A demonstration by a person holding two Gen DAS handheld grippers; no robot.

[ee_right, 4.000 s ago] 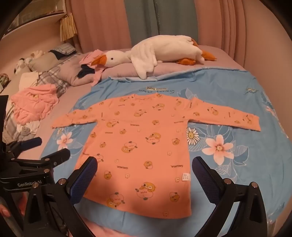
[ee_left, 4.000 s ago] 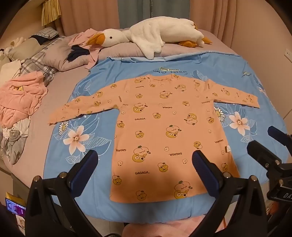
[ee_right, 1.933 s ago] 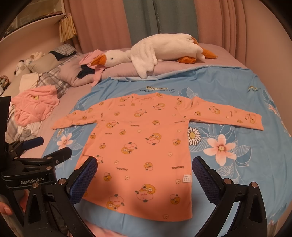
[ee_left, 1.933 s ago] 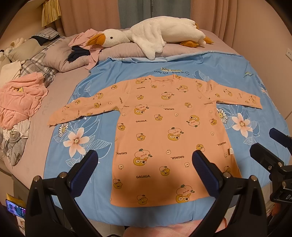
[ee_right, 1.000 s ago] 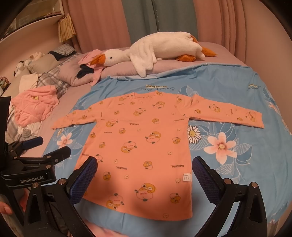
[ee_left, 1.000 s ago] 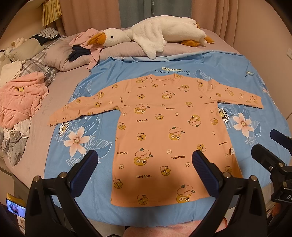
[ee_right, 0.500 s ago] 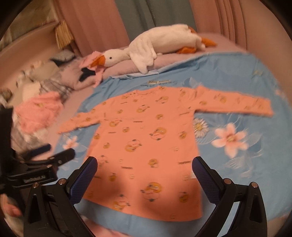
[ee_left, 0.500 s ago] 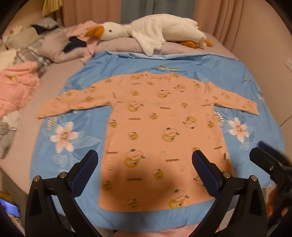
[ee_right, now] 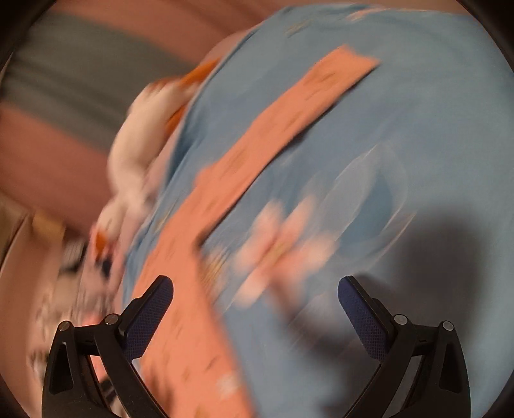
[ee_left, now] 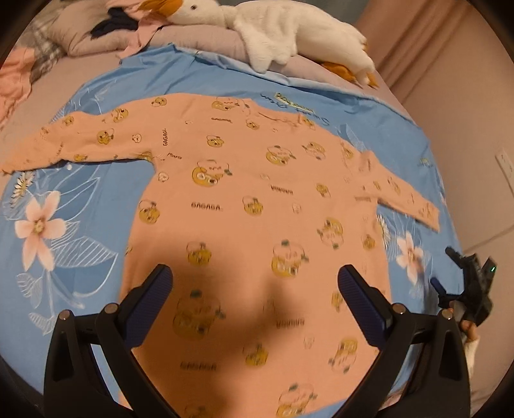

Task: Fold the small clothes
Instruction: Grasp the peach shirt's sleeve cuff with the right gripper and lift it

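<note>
An orange long-sleeved top (ee_left: 257, 205) printed with yellow cartoon figures lies flat, sleeves spread, on a blue floral sheet (ee_left: 64, 257). My left gripper (ee_left: 255, 289) hovers open over the lower body of the top, holding nothing. In the blurred right wrist view, my right gripper (ee_right: 255, 299) is open over the sheet beside the top's right sleeve (ee_right: 289, 109), its left finger (ee_right: 147, 308) above the body's edge. The right gripper (ee_left: 469, 289) also shows at the far right of the left wrist view, beyond the sleeve end.
A white plush goose (ee_left: 273, 29) lies along the head of the bed on grey pillows (ee_left: 96, 41). Pink clothes (ee_left: 13, 70) are heaped at the far left. A wall (ee_left: 475, 96) with a socket stands on the right.
Both grippers have dropped closer to the bed. The left one now sits low over the top's body; the right one has swung fast to the right, toward the right sleeve, blurring its view.
</note>
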